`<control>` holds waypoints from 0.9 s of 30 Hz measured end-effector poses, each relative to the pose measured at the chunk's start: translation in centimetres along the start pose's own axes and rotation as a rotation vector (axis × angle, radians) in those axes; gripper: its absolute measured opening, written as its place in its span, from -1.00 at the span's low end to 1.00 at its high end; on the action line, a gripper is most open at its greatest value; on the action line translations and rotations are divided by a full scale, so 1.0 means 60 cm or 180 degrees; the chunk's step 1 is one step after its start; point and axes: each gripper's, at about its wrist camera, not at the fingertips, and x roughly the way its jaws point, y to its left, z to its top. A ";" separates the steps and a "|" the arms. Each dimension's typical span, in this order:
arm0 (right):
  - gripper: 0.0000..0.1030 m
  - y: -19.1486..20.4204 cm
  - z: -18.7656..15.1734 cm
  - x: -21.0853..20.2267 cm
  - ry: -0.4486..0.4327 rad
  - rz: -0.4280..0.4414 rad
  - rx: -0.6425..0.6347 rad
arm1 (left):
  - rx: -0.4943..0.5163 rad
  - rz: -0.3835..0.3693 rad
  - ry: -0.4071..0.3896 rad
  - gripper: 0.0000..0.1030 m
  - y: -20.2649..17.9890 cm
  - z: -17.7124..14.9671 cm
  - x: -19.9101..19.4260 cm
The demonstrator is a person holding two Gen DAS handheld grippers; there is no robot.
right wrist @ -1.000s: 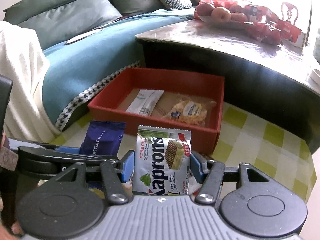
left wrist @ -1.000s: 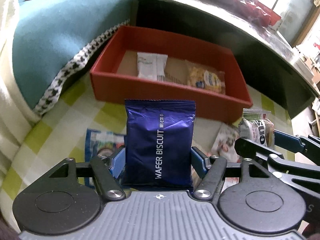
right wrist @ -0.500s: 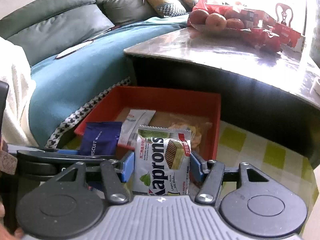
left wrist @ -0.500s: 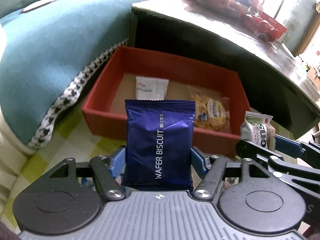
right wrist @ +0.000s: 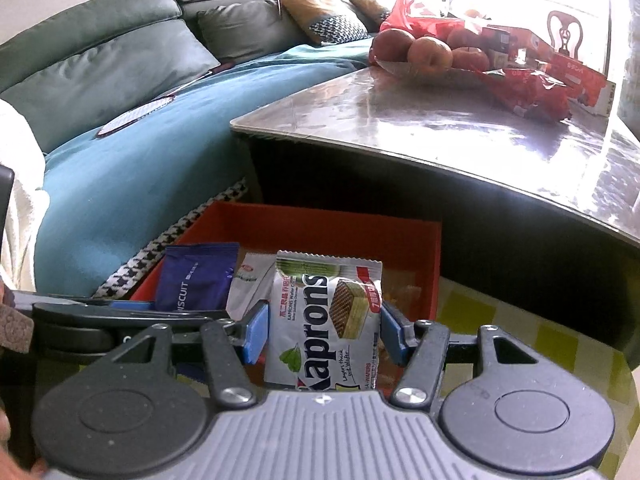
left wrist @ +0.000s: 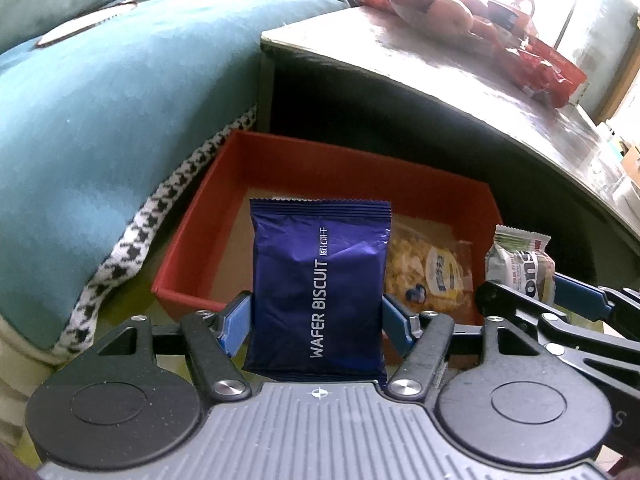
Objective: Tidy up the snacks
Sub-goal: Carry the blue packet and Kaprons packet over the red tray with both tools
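My left gripper [left wrist: 316, 322] is shut on a blue wafer biscuit packet [left wrist: 320, 280], held upright over the near wall of the red box [left wrist: 192, 240]. A white and green Kaprons wafer packet [right wrist: 326, 320] stands upright in my right gripper [right wrist: 324, 330], which is shut on it in front of the same red box [right wrist: 432, 276]. Each gripper shows in the other's view: the right one with its wafer packet [left wrist: 520, 268] at the right, the left one with the blue packet [right wrist: 196, 282] at the left. A yellow snack bag [left wrist: 432, 276] and a white packet [right wrist: 250, 284] lie inside the box.
The box sits on a green checked cloth [right wrist: 560, 344] against a dark low table [right wrist: 460, 128] bearing a bowl of apples [right wrist: 428, 54] and red packages [right wrist: 532, 92]. A teal blanket with a houndstooth edge [left wrist: 120, 120] covers the sofa at the left.
Both grippers have moved forward toward the red box with their packets held; the box now looks nearer and the blue packet hides the white packet in the left wrist view.
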 end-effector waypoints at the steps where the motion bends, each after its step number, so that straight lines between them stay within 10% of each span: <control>1: 0.16 -0.001 0.002 0.003 0.0000 -0.0001 -0.0002 | 0.0007 0.0010 -0.0005 0.43 -0.001 0.003 0.003; 27: 0.16 -0.018 0.024 0.093 0.0091 -0.0018 0.0060 | 0.0023 0.0252 0.0062 0.42 -0.001 0.050 0.089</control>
